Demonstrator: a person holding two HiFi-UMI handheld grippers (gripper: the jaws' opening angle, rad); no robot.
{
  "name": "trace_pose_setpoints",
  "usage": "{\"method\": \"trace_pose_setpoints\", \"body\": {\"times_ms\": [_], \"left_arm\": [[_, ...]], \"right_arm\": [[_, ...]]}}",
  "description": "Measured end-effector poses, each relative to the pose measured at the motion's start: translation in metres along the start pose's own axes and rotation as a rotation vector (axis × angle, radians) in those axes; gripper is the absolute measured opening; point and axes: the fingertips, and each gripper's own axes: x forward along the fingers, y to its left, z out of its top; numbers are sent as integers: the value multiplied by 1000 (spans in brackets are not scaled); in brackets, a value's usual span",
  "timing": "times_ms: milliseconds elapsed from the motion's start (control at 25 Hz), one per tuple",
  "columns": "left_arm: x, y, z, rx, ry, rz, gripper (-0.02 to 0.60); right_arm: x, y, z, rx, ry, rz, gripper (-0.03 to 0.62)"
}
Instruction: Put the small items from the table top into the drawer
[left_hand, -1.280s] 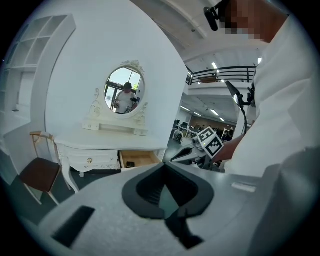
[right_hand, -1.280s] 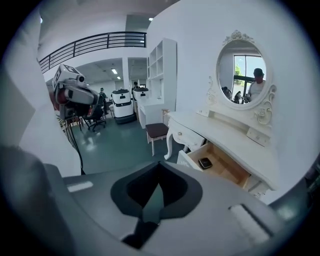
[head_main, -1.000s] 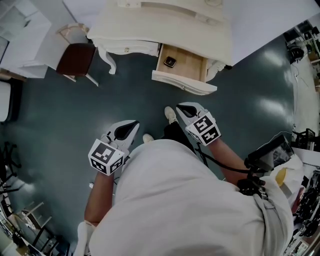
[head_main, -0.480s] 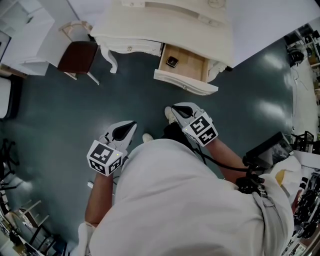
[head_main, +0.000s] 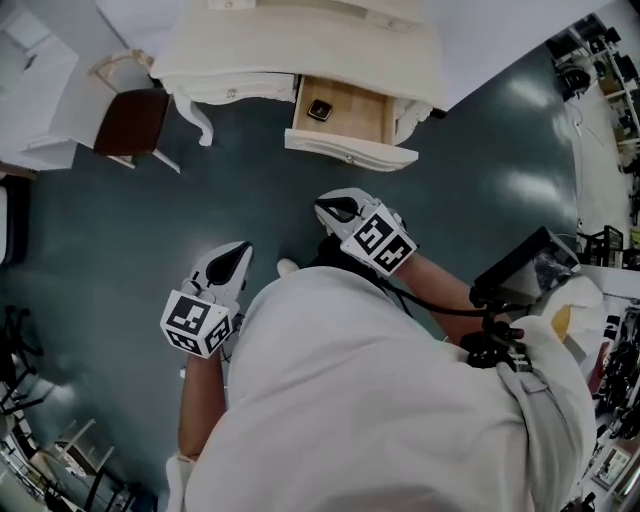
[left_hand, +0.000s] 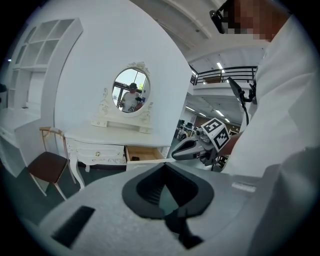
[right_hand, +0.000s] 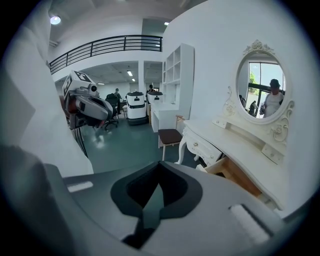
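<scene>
Drawer (head_main: 345, 115) open, open floor (head_main: 262, 195) between its front edge and left tool (head_main: 240, 252), right tool (head_main: 326, 207) — both pressed together, empty.

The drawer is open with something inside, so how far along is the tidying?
Done: one small dark item lies in the open drawer. In hand: nothing; the left gripper and right gripper are both shut and empty, well short of the drawer. Left: I can make out no loose small items on the table top, so perhaps little remains.
</scene>
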Motion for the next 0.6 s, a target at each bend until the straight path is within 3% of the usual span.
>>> {"method": "trace_pose_setpoints", "body": {"times_ms": [600], "left_arm": [[15,-11,-1,7,26,-36,2]], "right_arm": [[-7,-4,-9,-17,6,-11,0]]}}
